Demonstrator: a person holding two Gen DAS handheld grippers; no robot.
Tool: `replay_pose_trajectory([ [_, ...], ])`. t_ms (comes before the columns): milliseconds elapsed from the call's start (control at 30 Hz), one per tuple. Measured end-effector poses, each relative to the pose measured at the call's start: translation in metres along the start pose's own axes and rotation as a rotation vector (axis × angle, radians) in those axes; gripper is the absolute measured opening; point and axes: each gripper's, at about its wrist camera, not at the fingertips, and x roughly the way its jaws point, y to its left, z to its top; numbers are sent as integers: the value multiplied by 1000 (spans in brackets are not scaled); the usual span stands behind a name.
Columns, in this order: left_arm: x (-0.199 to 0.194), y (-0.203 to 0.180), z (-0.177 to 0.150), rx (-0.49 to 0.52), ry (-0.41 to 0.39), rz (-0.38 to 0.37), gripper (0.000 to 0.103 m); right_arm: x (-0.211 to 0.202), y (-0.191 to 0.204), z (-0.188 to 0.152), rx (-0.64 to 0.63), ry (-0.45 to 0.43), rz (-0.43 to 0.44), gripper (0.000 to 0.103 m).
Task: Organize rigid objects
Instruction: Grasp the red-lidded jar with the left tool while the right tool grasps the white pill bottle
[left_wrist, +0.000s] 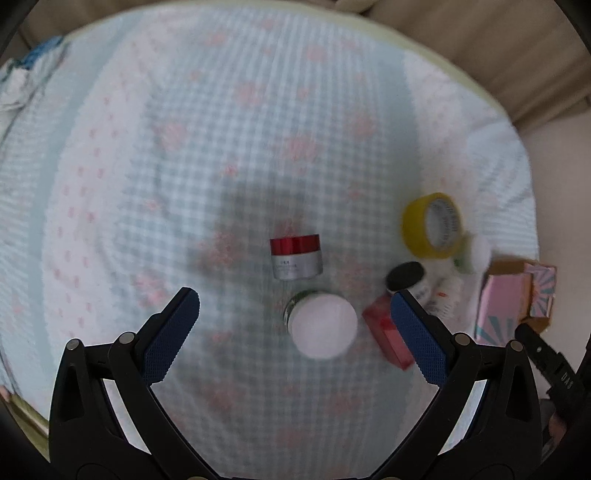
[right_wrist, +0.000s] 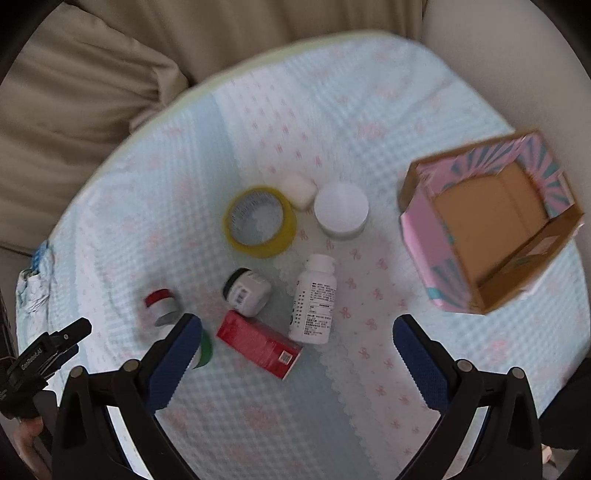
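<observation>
I have both claws open and empty above a bed covered in a pale blue checked quilt (right_wrist: 258, 110) with pink bows. My landmark is the open pink-and-teal cardboard box (right_wrist: 491, 221), empty, its brown inside showing. In the right wrist view the right claw (right_wrist: 297, 326) hangs just above a white plastic pill bottle (right_wrist: 314, 301) lying on its side, left of the box. Its long axis runs almost straight away from the claw, cap pointing to the far side. A red rectangular carton (right_wrist: 258, 343) lies just left of it, slanted. Farther from the box sit a yellow tape roll (right_wrist: 260, 221) and a white-lidded jar (right_wrist: 341, 210). My left claw (left_wrist: 295, 299) hovers over a green jar with a white lid (left_wrist: 321, 325); the right looks nearer the bottle and box.
</observation>
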Motion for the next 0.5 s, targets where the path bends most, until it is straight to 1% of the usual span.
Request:
replay_pose_trajectory([
  [67,27,-1,8,-10,41,6,101,27,-2,7,18,47,-12,103],
  [100,38,-1,11,-16,61,5,100,37,-3,9,25,65,-16,99],
  [133,51,-2,14,-20,80,7,99,47,-4,10,32,84,-20,98],
  [233,85,-4,22,-17,124,35,97,82,-8,15,56,151,-53,97],
  [267,92,-5,24,-17,135,40,94,93,-9,16,63,177,-61,95],
  [333,110,-5,27,-21,166,48,90,112,-9,17,79,226,-60,86],
  [433,130,-4,27,-25,199,58,85,133,-8,17,81,275,-75,85],
  [467,134,-5,27,-27,207,58,80,137,-8,17,81,286,-82,85],
  [500,139,-4,27,-30,216,56,77,142,-8,16,83,297,-86,81],
])
